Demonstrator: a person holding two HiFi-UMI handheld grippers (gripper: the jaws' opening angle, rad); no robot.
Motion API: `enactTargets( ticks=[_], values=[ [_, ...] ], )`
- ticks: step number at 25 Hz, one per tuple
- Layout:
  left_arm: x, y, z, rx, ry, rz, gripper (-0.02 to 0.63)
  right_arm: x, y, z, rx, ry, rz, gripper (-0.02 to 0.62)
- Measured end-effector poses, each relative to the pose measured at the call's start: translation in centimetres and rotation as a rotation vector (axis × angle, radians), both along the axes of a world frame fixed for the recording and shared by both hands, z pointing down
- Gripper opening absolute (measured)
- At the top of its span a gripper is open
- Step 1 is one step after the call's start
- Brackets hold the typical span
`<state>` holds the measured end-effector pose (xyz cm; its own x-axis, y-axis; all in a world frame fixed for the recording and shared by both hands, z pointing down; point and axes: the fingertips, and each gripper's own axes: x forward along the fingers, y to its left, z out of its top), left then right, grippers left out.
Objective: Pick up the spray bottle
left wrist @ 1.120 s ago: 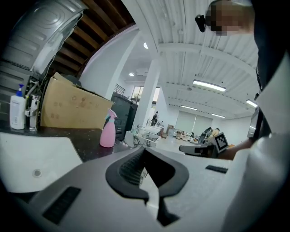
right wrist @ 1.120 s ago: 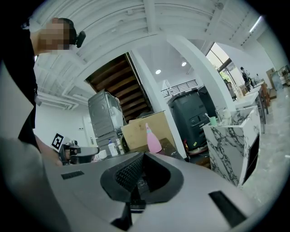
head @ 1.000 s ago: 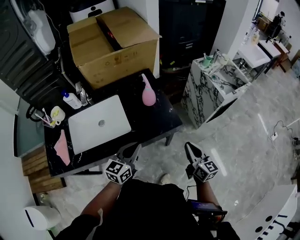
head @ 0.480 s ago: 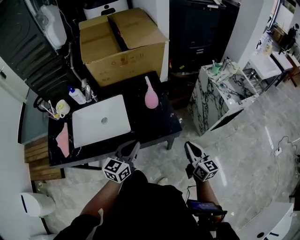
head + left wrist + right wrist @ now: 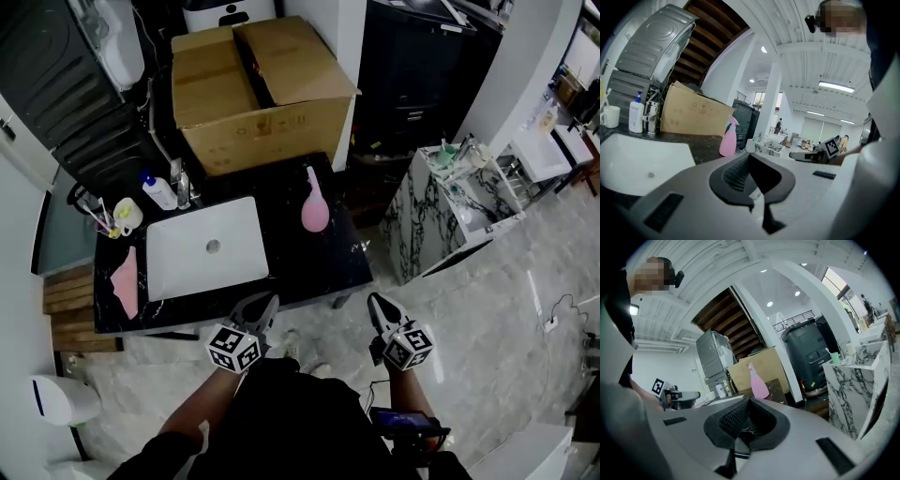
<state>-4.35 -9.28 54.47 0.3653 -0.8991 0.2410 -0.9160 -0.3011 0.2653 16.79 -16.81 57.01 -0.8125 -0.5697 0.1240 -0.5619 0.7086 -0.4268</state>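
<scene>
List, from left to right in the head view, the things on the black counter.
Pink cloth → white pump bottle → white sink → pink spray bottle. The cup and the tap are left out, since they overlap others.

Bare dark table (image 5: 309,262) lies open from its near edge up to the spray bottle (image 5: 315,210). A cardboard box (image 5: 281,122) blocks close behind; the white sink (image 5: 183,267) bounds the left.
</scene>
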Motion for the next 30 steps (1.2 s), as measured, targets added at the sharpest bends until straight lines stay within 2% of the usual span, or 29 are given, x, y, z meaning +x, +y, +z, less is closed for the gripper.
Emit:
enactTargets(
  ticks=[9, 13, 19, 25, 30],
  values=[
    [-3.7, -4.6, 0.0, 0.025, 0.04, 0.04, 0.008, -4.5, -4.7, -0.3, 0.047, 0.099, 0.012, 0.026],
    [-5.6, -6.1, 0.1, 0.023, 0.055, 0.058, 0.008, -7.0, -6.7, -1.3, 0.053, 0.085, 0.025, 0.026],
    [-7.7, -6.4, 0.8, 0.006, 0.085, 0.075, 0.008, -10.2, -9.1, -1.0, 0.066, 0.165, 0.051, 0.026],
    [-9.2, -6.9, 1.1, 0.007, 0.108, 0.07, 0.008, -13.5, -10.9, -2.6, 0.127, 0.212, 0.013, 0.026],
    [-9.5, -7.1, 1.3, 0.007, 0.114, 0.069, 0.008, -15.3, -13.0, -3.7, 0.185, 0.256, 0.045, 0.028]
  ],
)
